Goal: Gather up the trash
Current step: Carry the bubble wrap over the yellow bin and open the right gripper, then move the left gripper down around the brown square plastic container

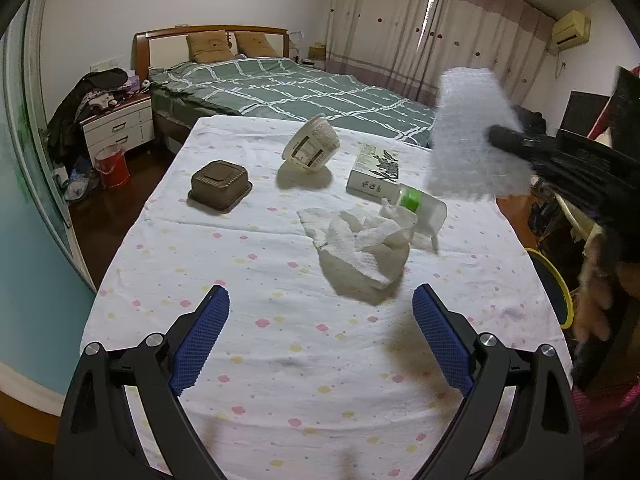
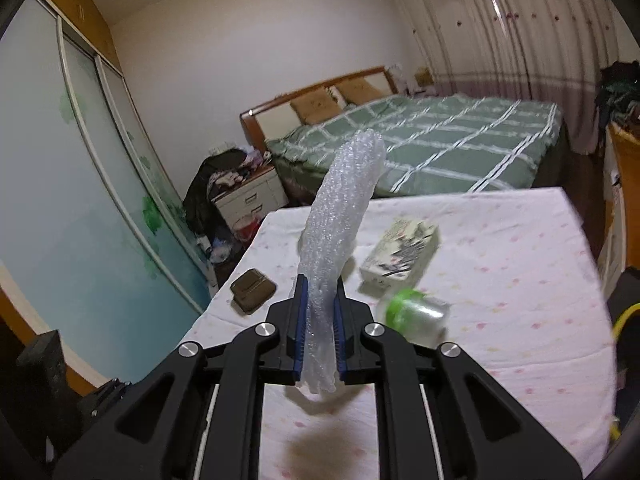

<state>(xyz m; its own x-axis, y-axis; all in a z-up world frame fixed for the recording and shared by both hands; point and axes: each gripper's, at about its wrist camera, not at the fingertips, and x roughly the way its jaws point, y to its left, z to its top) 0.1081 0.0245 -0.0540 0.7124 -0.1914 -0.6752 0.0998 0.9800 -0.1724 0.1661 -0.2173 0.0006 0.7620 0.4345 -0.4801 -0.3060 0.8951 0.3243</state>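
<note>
Tissue, bottle, box lie ahead of left claw.

I see the surface covered by a white cloth dotted with pink and yellow flowers. On it, toward the far left, sits a brown square container turned upside down. A pale tub lies tipped near the far edge, a small printed box to its right. Nearer me lie a crumpled paper towel and a clear bottle with a green band, touching it.
</note>
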